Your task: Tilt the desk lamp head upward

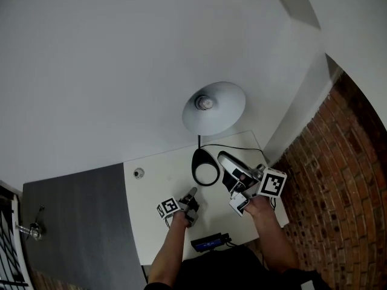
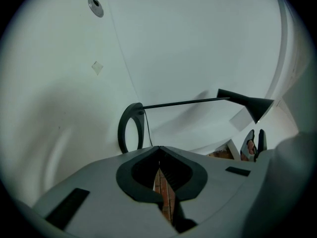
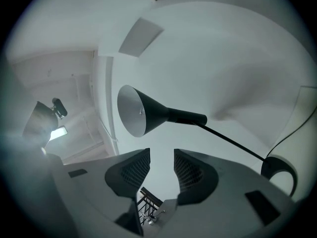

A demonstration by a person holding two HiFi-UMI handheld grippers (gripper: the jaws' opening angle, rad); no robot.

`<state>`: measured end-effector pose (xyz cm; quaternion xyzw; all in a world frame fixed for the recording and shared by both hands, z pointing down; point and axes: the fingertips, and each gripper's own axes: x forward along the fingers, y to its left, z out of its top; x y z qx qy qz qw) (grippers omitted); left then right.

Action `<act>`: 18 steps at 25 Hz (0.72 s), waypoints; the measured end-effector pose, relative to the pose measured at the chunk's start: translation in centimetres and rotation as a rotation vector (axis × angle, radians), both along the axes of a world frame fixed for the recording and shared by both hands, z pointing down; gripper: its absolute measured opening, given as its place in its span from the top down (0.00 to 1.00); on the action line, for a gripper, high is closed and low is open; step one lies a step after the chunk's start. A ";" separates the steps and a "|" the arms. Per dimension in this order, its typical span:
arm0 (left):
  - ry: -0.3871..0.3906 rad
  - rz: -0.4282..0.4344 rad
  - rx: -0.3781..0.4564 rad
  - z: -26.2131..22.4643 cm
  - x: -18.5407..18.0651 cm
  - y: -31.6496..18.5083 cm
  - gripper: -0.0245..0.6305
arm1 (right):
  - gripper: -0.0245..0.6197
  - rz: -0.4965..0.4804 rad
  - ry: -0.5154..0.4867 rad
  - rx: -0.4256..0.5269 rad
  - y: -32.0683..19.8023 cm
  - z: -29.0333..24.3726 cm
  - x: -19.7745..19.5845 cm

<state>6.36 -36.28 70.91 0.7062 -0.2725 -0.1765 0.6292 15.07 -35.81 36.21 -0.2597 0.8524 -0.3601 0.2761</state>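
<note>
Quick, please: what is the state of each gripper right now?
Left gripper: closed, holding nothing.
Right gripper: open, empty; the desk lamp head is beyond it, not touched.

A plain white wall (image 1: 121, 53) fills the far side. Red brickwork (image 1: 341, 180) runs along the right. A dark grey surface (image 1: 78, 222) lies left of the white tabletop (image 1: 151, 189).

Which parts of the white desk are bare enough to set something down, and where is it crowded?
The widest bare patch of the white desk is its left side, from the small round fitting to the near edge, beside the left tongs. The right half is crowded: lamp base, cable, right tongs, plus a dark device at the near edge.
</note>
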 end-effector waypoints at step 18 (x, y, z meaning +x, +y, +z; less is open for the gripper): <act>0.204 -0.054 0.519 -23.3 -2.5 5.1 0.94 | 0.75 0.021 -0.008 0.197 9.8 -7.3 -0.5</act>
